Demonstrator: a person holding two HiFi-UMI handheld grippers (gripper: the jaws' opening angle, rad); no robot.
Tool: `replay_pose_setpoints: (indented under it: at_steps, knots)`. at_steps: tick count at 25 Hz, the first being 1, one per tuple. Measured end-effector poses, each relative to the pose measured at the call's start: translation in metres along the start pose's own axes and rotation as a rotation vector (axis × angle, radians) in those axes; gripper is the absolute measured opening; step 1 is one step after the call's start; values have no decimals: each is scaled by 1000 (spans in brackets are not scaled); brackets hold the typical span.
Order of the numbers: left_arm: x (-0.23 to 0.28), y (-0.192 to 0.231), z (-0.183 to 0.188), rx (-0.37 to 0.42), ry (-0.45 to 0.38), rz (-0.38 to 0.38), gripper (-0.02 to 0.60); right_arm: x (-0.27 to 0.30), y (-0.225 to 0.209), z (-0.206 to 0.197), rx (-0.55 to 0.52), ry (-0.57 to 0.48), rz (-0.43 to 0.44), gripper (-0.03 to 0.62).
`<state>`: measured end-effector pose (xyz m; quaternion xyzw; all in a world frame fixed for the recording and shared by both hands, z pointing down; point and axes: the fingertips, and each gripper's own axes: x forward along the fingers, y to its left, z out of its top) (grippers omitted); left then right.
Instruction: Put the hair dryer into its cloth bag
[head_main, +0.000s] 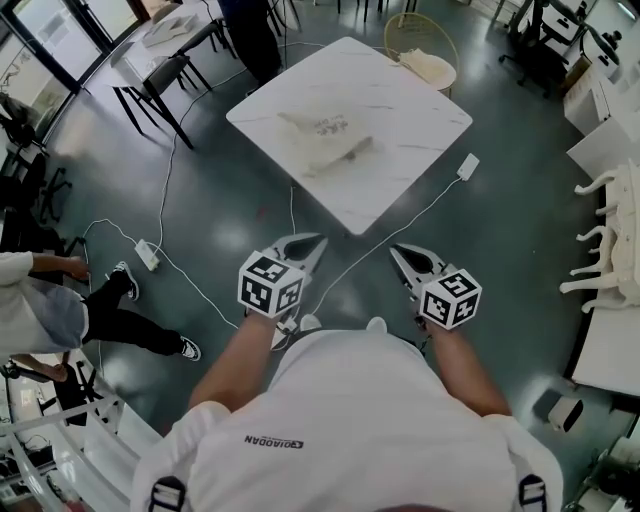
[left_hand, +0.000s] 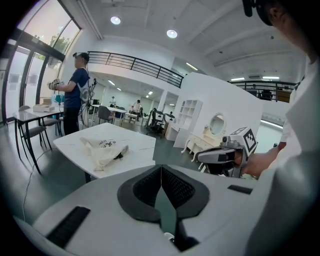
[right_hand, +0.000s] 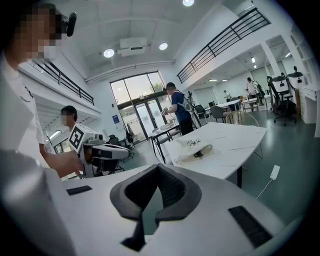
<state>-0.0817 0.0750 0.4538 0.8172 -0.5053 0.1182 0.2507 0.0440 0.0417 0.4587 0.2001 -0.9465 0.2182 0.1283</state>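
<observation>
Both grippers sat low by your torso, well apart from the white table (head_main: 410, 110). The cloth bag (head_main: 325, 140) lay crumpled near the table's middle. The hair dryer (left_hand: 118, 155) showed only as a small dark part at the bag's open end, the rest under cloth, so you couldn't tell how far in it sat. Dark print on the bag was too small to read in any view. The logo on your shirt back was upside down and not legible. L gripper (head_main: 312, 243) had its jaws pressed together w/ nothing between them. Same for R gripper (head_main: 398, 252), closed and empty. A white adapter (head_main: 467, 166) lay at the table's edge, its cable running off to the floor. A seated person (head_main: 45, 305) at left was cut off by the frame edge.
</observation>
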Motion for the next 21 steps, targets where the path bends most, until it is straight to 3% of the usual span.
replay_pose_setpoints:
  at_steps: [21]
  knots:
    - [-11,4,0,-6,-13,3,29,-1,9,-4,-4,5,-13,21]
